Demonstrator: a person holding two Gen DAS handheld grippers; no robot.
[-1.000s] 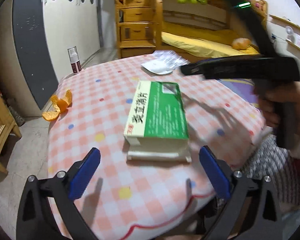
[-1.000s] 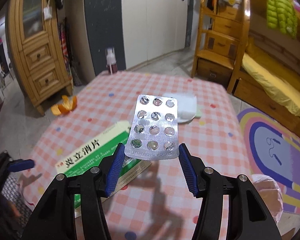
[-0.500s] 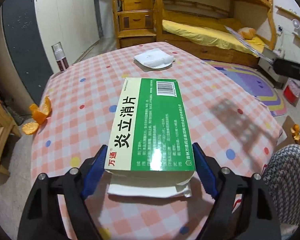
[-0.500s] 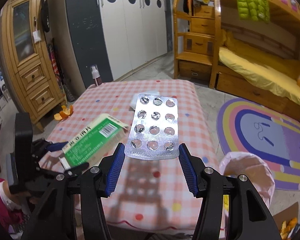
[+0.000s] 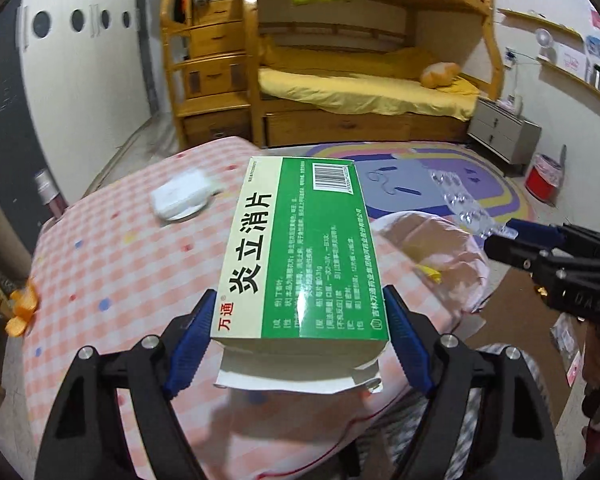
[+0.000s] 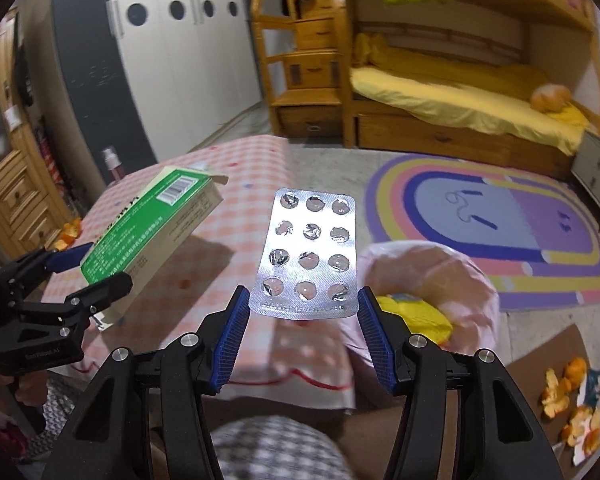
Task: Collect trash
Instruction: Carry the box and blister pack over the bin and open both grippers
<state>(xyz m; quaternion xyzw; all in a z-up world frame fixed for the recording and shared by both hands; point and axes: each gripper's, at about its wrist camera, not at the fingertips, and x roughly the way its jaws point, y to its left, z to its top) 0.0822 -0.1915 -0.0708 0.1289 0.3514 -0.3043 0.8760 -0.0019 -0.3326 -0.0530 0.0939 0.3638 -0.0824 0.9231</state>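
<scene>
My left gripper (image 5: 300, 328) is shut on a green and white medicine box (image 5: 300, 252), which is lifted off the checked table (image 5: 112, 264); its end flap hangs open toward me. The same medicine box (image 6: 148, 236) shows at the left of the right wrist view. My right gripper (image 6: 302, 314) is shut on a silver blister pack (image 6: 308, 256) with emptied pockets, held up flat. Below and right of it gapes a bin with a pink bag (image 6: 476, 280), yellow trash (image 6: 416, 316) inside. From the left wrist view the blister pack (image 5: 464, 208) hangs over the pink bag (image 5: 428, 248).
A white wad on a plate (image 5: 180, 198), a spray bottle (image 5: 50, 196) and orange peel (image 5: 22, 308) lie on the table. More orange peel (image 6: 572, 404) lies on brown card on the floor. A rainbow rug (image 6: 496, 224) and a bunk bed (image 6: 460, 100) stand beyond.
My left gripper closed on the box and lifted it off the table toward the bin. My right gripper carried the blister pack from over the table to beside the pink bag.
</scene>
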